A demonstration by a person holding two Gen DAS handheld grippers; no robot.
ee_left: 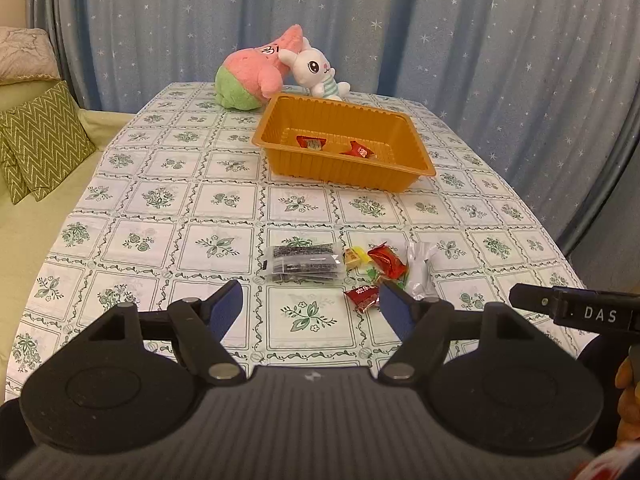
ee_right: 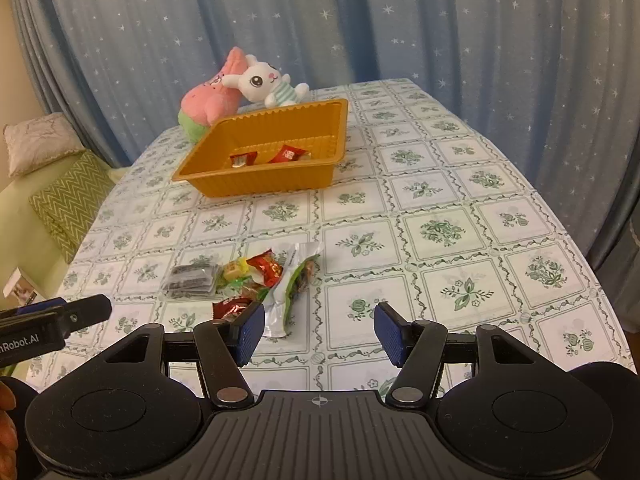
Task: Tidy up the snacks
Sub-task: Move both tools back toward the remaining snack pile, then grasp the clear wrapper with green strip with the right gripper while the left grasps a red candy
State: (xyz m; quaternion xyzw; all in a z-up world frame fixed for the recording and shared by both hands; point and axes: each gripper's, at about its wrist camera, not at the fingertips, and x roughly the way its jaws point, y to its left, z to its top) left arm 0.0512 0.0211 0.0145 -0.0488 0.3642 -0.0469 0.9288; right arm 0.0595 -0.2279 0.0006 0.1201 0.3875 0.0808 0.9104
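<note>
A: Listing: both grippers, left (ee_left: pixel 310 306) and right (ee_right: pixel 319 330), fingers apart, empty; snacks (ee_left: pixel 352 266) heaped on surface; tray (ee_left: pixel 416 178) beyond.

B: Risk: overlapping wrappers, so one pinch may lift two.

The right blue finger pad (ee_left: pixel 394 312) of the left gripper covers one end of a small red foil snack packet (ee_left: pixel 362 297). In the right wrist view, the orange ribbed plastic tray's near wall (ee_right: pixel 264 184) hides the lower parts of two red wrapped sweets (ee_right: pixel 266 157). Print on every wrapper is too small to read.
</note>
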